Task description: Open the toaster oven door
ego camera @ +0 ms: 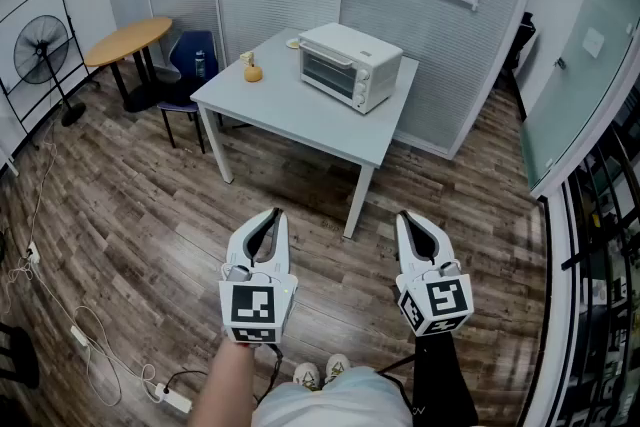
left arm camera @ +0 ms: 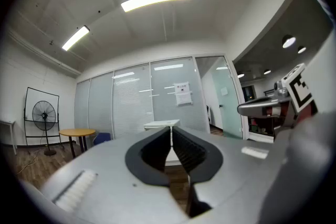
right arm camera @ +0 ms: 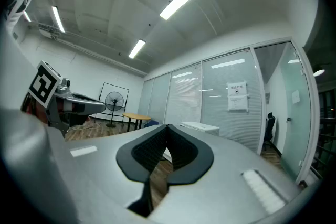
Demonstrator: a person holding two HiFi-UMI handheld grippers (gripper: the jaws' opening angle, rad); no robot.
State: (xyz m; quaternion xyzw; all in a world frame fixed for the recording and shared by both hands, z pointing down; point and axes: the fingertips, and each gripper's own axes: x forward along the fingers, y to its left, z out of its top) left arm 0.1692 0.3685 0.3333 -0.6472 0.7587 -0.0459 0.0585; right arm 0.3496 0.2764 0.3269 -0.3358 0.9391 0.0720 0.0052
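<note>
Nearest you, your left claw (ego camera: 274, 214) and right claw (ego camera: 403, 215) hang side by side over the wooden floor (ego camera: 130, 245). Each has its jaws pressed together at the tips with nothing between them, and each claw's own view shows the same, with only air ahead. Beyond a stretch of bare floor stands the grey table (ego camera: 290, 115), well apart from you, and on its far half sits the white toaster oven (ego camera: 352, 65), its glass door (ego camera: 328, 73) shut and turned toward your left. A small yellow object (ego camera: 252, 70) rests near the table's left edge, clear of the oven. The task looks barely begun: you're at the approach step. Next you'd need to walk up to the table, spread one claw, and bring it to the door's top edge, where the handle probably sits, though it's too small to make out from here
</note>
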